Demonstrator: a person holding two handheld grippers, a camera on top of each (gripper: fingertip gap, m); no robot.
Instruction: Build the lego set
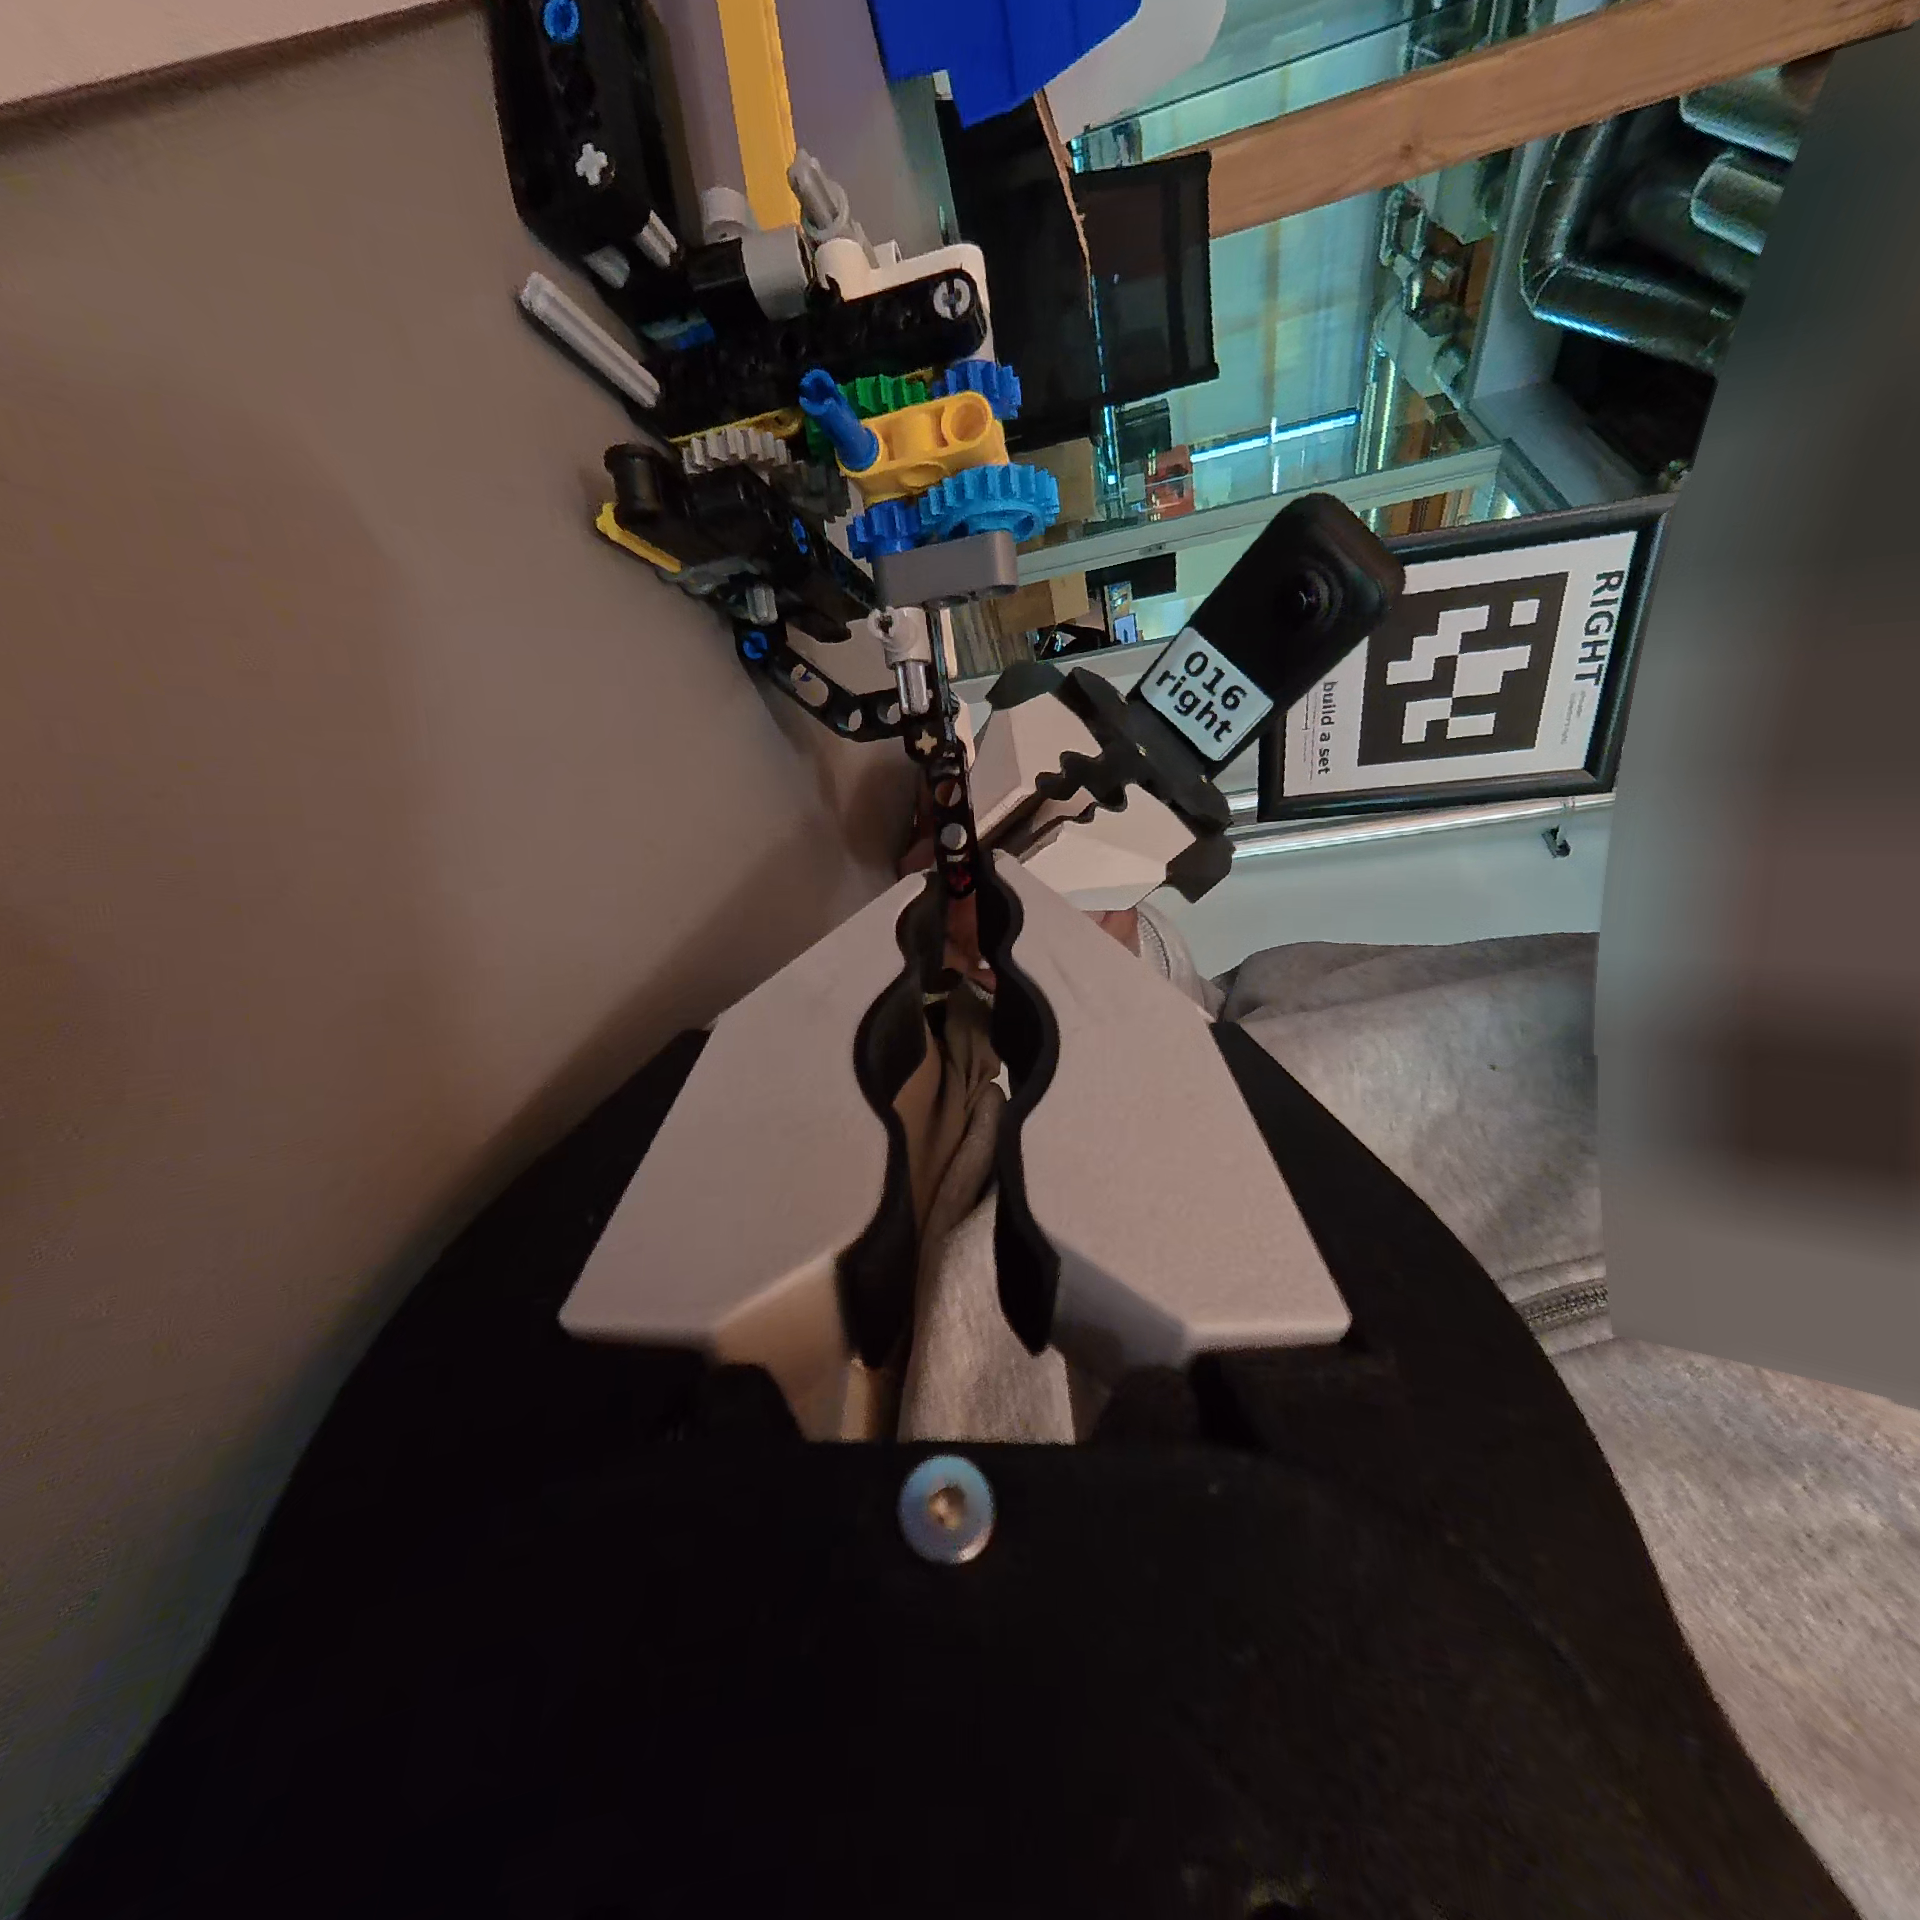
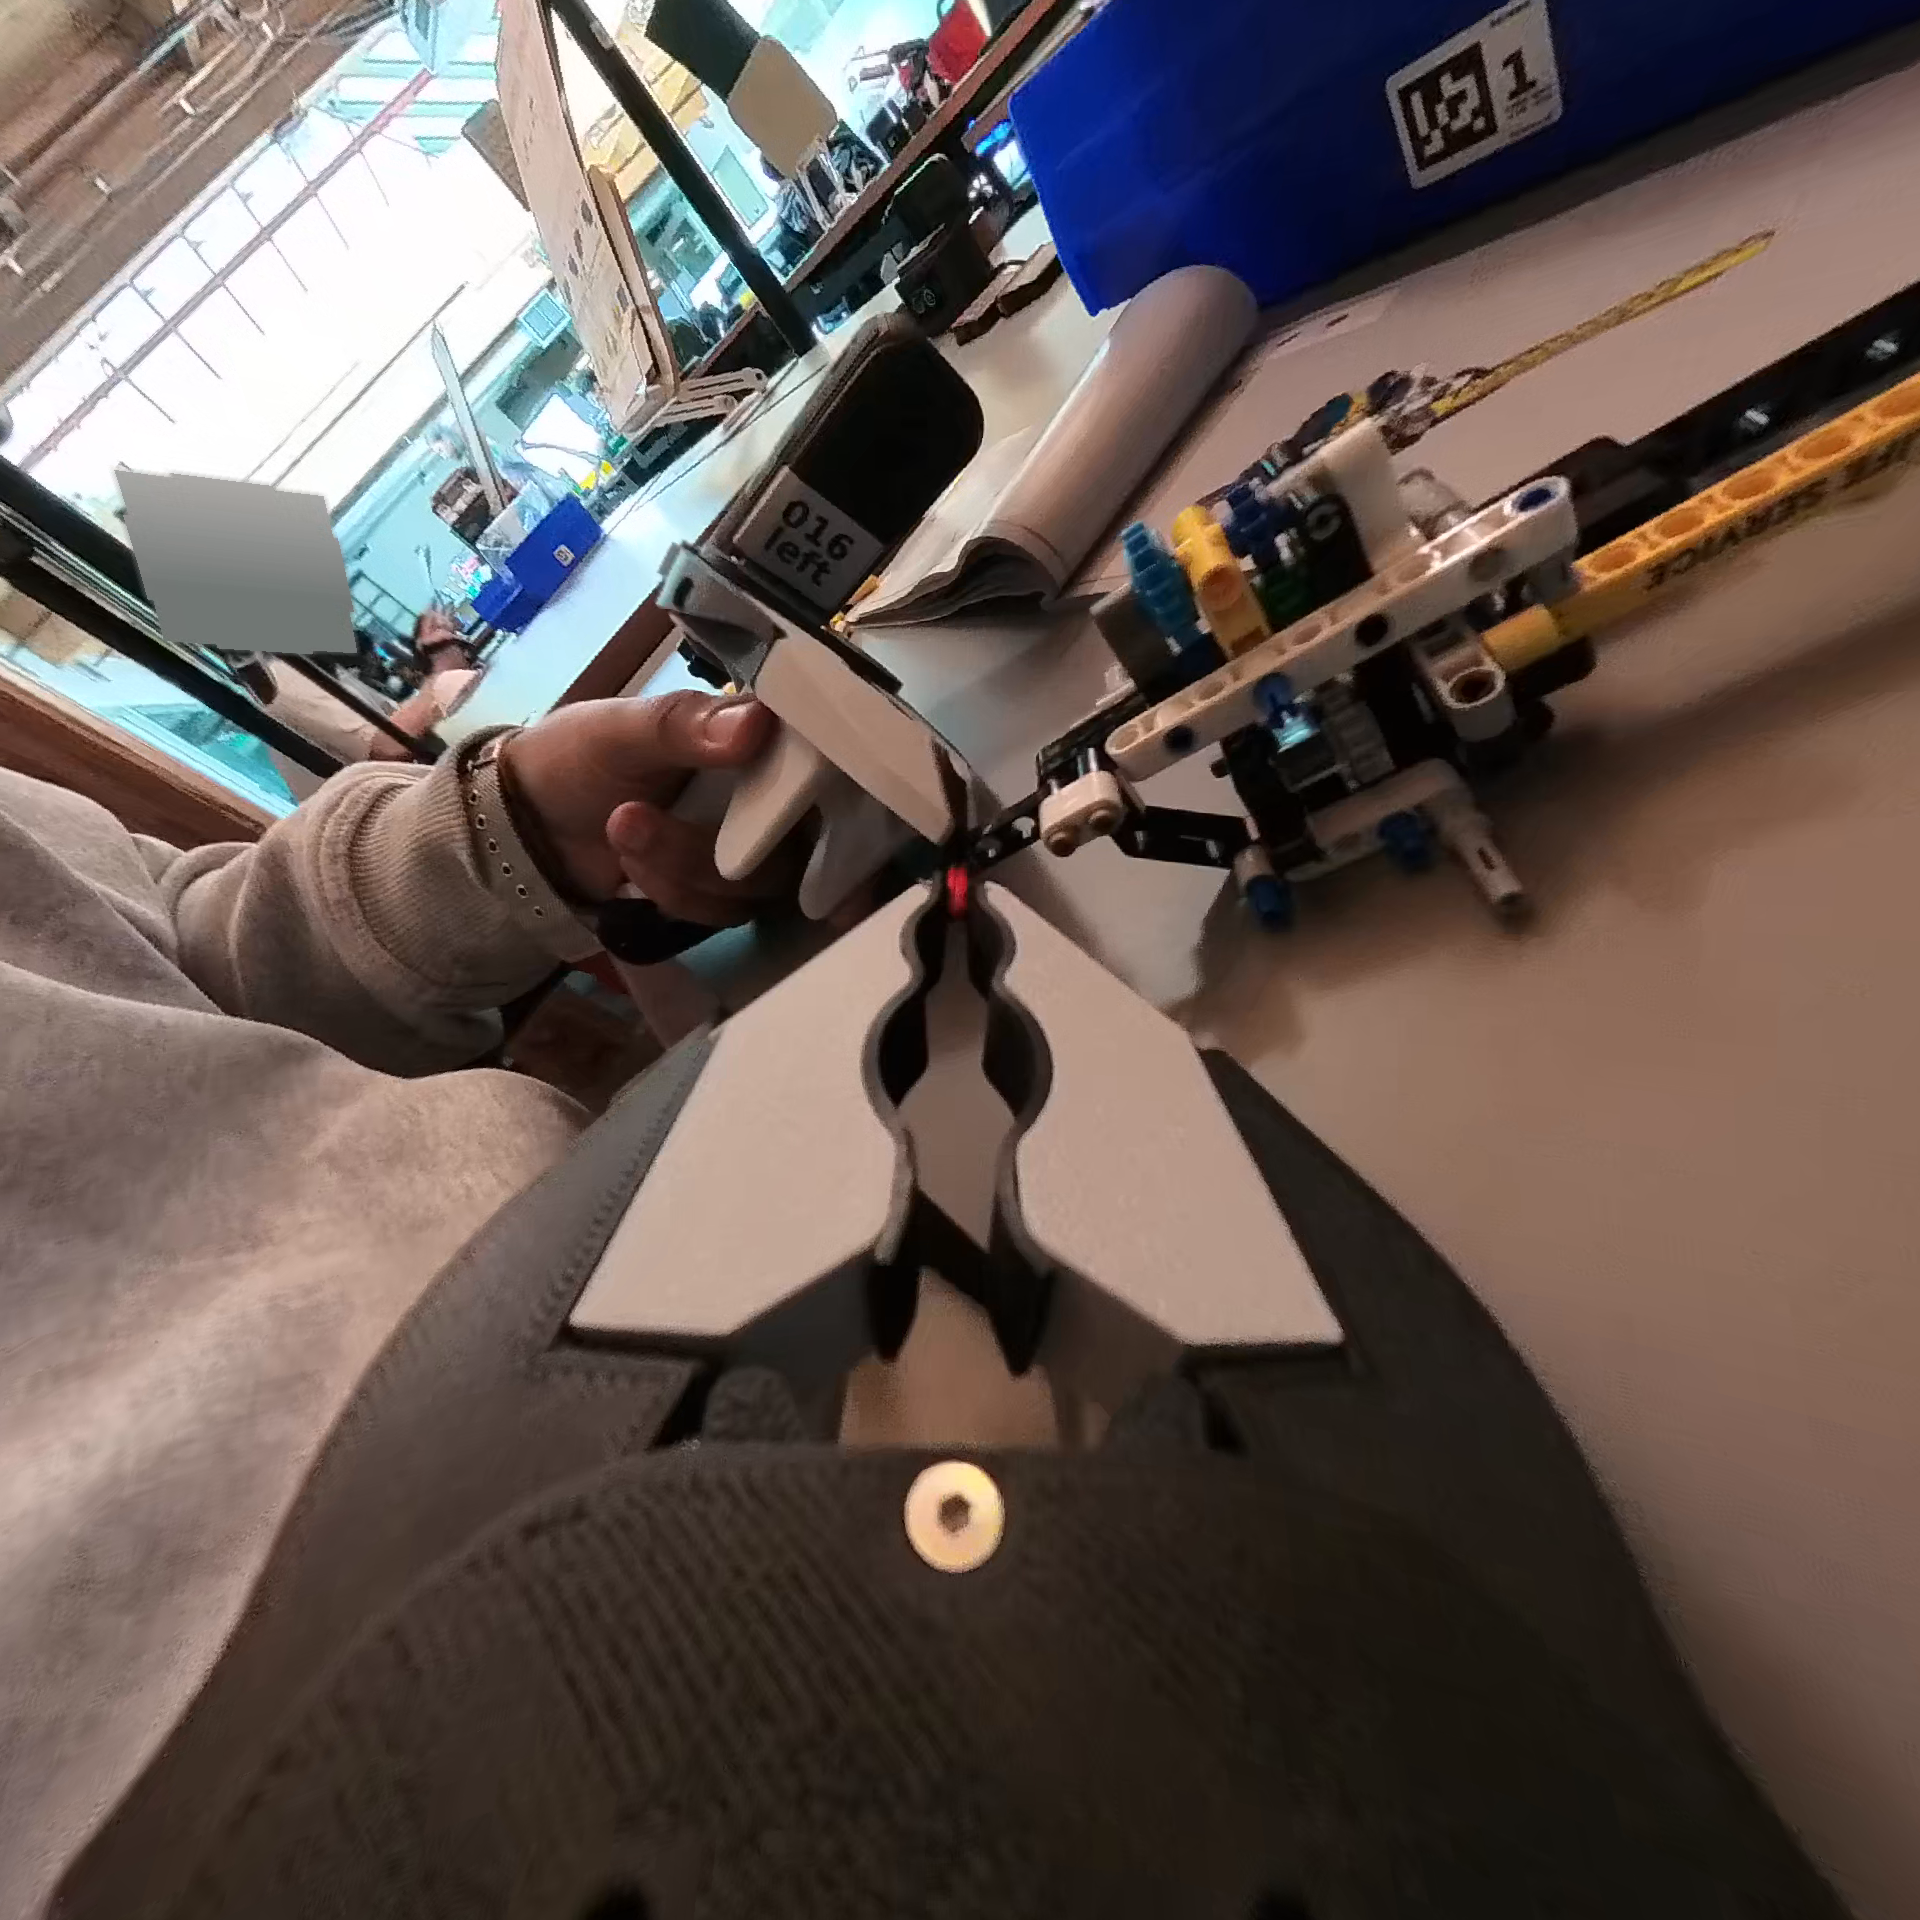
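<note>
A half-built lego model [image 2: 1340,665] of black, white and yellow beams, stacked with blue and grey gears [image 1: 961,509], sits on the grey worktop [image 2: 1558,1039] beside an open booklet [image 2: 1049,520] and in front of a blue bin [image 2: 1299,135]; a thin black beam [image 1: 951,800] pierced with holes juts out from its near end over the worktop's edge. Both tools meet at the tip of that beam: the left gripper [image 1: 956,894] has its jaws clenched on the beam's free end; the right gripper [image 2: 954,896] has its jaws drawn in around a small red piece [image 2: 957,886] at the same tip, though whether they truly pinch it cannot be told. A person's hand [image 2: 634,800] in a grey sleeve works the left tool's handle.

By the look of it the model is light, rigid plastic, held together only by friction pins; the thin beam is likely the weakest part, apt to flex or pop loose under sideways force. The flat faces of the beam offer the surest hold; the small red piece appears slick and easy to drop; steadying pressure would best go straight along the pin holes.
</note>
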